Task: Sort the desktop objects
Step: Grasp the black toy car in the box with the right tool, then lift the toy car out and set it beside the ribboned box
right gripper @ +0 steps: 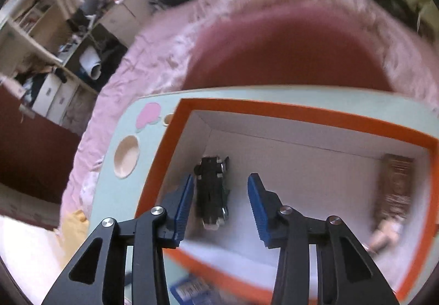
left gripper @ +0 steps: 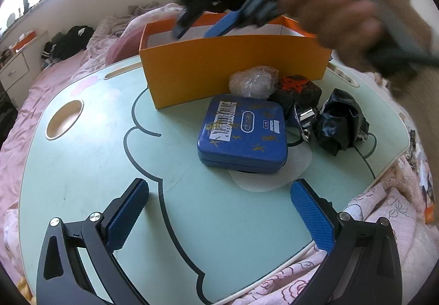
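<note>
- We judged the sorting partly done: a black clip (right gripper: 212, 189) and a brown packet (right gripper: 395, 187) lay inside the orange box (left gripper: 236, 69).
- A blue tin (left gripper: 242, 130), a clear bag (left gripper: 253, 81) and a black bag (left gripper: 341, 121) remained on the desk (left gripper: 90, 167), just before the box.
- Our left tongs (left gripper: 219, 214) gaped empty near the front edge; our right tongs (right gripper: 219, 203) hung parted above the clip, gripping nothing.

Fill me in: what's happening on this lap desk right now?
A person is sorting clutter into the orange box. The right gripper is over the box, jaws apart around a dark object without pressing it. A brown packet lies inside too. The left gripper hovers open and empty over the desk. The blue tin, black bag and clear wrapped bundle remain outside.
</note>
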{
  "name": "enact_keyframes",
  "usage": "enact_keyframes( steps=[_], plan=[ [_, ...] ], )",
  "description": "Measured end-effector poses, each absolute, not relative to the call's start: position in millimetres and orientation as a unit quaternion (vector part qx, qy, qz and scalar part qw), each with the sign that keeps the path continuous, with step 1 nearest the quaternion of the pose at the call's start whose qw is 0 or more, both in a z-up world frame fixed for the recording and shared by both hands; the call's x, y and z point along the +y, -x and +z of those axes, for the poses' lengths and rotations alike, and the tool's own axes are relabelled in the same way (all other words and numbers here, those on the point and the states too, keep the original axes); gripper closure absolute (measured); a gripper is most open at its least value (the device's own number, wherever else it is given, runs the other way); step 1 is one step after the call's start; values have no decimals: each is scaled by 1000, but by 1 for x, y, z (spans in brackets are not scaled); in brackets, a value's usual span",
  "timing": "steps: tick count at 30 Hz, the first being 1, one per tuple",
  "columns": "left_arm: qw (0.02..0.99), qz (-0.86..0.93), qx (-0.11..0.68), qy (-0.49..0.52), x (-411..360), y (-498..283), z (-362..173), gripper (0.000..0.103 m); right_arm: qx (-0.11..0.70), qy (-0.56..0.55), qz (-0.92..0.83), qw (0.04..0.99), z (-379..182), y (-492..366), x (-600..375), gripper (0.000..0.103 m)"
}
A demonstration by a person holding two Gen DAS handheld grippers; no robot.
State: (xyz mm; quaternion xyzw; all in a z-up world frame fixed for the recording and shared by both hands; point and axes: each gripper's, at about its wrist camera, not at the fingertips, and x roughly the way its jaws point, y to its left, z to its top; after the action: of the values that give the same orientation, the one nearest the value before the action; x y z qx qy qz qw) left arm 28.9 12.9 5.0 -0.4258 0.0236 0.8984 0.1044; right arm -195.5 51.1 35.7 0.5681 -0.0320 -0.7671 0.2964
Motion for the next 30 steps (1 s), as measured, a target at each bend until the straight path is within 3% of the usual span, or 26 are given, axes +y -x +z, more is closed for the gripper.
enact_keyframes(
  steps=[3, 6, 10, 20, 25, 30],
  plan=[
    [106, 899, 22, 424, 12, -29, 5, 0, -47, -585, -753, 297, 23, 201, 38, 62],
    [108, 899, 22, 423, 11, -30, 5, 0, -12, -598, -751, 281, 12, 197, 25, 62],
    [109, 899, 21, 423, 11, -30, 5, 0, 7, -584, -767, 266, 15, 196, 31, 76],
    [108, 900, 20, 422, 10, -31, 6, 0, -105, -498, -816, 273, 60, 176, 112, 76],
    [108, 900, 21, 422, 10, -31, 6, 0, -95, -436, -848, 286, 101, 128, 151, 76],
    [109, 900, 21, 422, 9, -31, 6, 0, -79, -436, -844, 302, 93, 85, 169, 76]
  ],
)
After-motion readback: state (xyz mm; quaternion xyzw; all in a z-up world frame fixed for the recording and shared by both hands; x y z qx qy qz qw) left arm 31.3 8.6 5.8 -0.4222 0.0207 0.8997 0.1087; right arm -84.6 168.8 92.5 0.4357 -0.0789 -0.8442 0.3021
